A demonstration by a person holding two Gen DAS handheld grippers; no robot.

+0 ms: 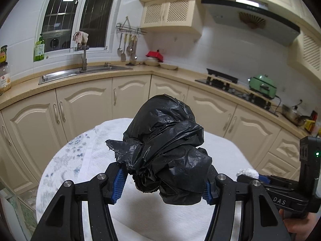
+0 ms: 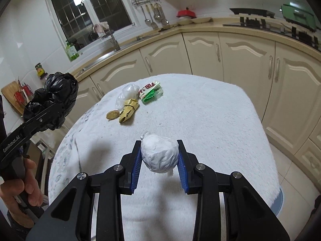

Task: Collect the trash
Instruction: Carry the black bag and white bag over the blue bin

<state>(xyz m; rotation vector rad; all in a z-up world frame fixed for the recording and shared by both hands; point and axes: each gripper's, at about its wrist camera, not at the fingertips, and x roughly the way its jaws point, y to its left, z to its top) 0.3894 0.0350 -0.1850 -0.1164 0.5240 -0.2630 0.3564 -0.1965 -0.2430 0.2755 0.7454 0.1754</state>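
My left gripper (image 1: 163,184) is shut on a crumpled black trash bag (image 1: 166,150) and holds it above the white-cloth table (image 1: 84,160); the bag also shows in the right wrist view (image 2: 54,100) at the far left. My right gripper (image 2: 159,158) is shut on a white crumpled paper ball (image 2: 159,154), held just above the table (image 2: 210,120). More trash lies on the far part of the table: a yellow wrapper (image 2: 128,111), a green and red packet (image 2: 151,92), a clear plastic bag (image 2: 128,93) and a round brown lid (image 2: 112,114).
Cream kitchen cabinets (image 1: 80,108) and a counter with a sink (image 1: 80,72) curve behind the table. A stove (image 1: 236,90) and a green appliance (image 1: 262,85) stand on the right counter. The right gripper's body (image 1: 280,184) shows at the left view's right edge.
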